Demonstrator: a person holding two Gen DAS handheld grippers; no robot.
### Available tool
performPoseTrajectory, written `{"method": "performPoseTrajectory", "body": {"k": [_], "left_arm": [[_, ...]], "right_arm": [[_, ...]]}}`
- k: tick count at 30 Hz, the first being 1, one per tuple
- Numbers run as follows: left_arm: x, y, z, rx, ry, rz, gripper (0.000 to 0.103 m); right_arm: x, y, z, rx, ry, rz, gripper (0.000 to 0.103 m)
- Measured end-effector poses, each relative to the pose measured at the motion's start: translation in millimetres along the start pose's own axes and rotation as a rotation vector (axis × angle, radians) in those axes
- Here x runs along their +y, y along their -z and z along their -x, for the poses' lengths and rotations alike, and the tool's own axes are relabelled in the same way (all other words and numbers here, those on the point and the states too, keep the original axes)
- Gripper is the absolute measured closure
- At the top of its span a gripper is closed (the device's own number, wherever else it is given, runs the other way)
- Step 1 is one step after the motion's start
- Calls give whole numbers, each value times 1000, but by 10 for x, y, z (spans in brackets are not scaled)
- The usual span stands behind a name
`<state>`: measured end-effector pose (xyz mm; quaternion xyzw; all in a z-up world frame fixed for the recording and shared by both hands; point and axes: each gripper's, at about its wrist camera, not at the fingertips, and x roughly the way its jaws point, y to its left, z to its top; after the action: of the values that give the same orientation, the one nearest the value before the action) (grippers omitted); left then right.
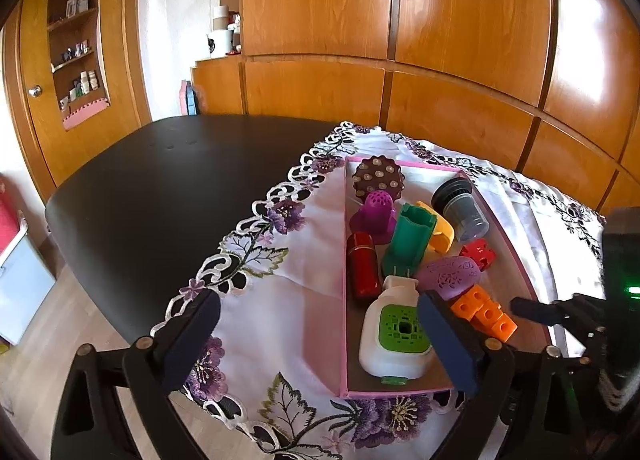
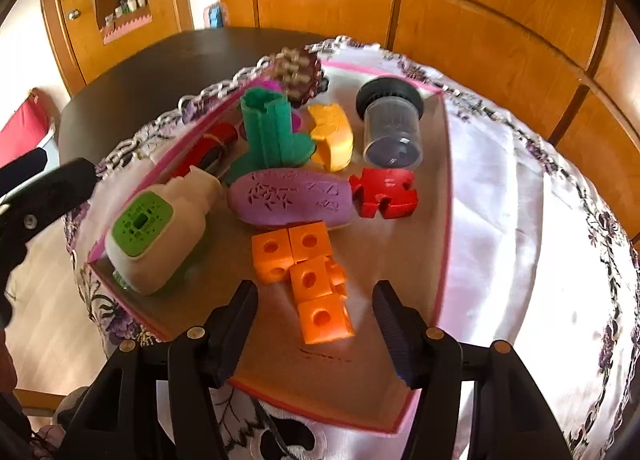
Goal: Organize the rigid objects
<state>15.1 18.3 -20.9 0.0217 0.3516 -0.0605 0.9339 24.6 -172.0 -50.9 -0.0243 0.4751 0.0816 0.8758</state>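
A shallow pink-edged box (image 1: 345,260) (image 2: 445,219) lies on the embroidered cloth and holds several rigid things. Among them are a white plug-in device with a green grille (image 1: 394,334) (image 2: 160,232), an orange cube chain (image 1: 486,312) (image 2: 316,280), a purple oval (image 2: 288,199), a red puzzle piece (image 2: 386,197), a green boot-shaped piece (image 2: 272,135) and a grey jar (image 2: 394,127). My left gripper (image 1: 320,340) is open wide over the box's near left corner, with the white device lying free beside its right finger. My right gripper (image 2: 316,320) is open, the orange cubes between its fingers but untouched.
The white cloth with purple flower edging (image 1: 280,300) covers part of a dark table (image 1: 160,187). Wooden cabinets (image 1: 440,39) stand close behind. The table's left edge drops to a wood floor (image 1: 60,340). A red cylinder (image 1: 362,268), yellow piece (image 2: 332,135) and dotted brown disc (image 1: 378,175) crowd the box.
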Motion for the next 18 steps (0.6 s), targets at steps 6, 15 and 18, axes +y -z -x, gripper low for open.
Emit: {"method": "performPoseTrajectory", "body": {"k": [6,15,18], "left_arm": [[-61,-34,66,-20,-21,8,0],[-146,-67,217,-47,-13,35,0],[-159,-58,256,-57,-6,39,0]], "right_arm": [[-124,40,380,-154,73,-74,36],[-339,-24,617,-222,167,-182,35],[-339,-19,627,-219,170,-183,35]]}}
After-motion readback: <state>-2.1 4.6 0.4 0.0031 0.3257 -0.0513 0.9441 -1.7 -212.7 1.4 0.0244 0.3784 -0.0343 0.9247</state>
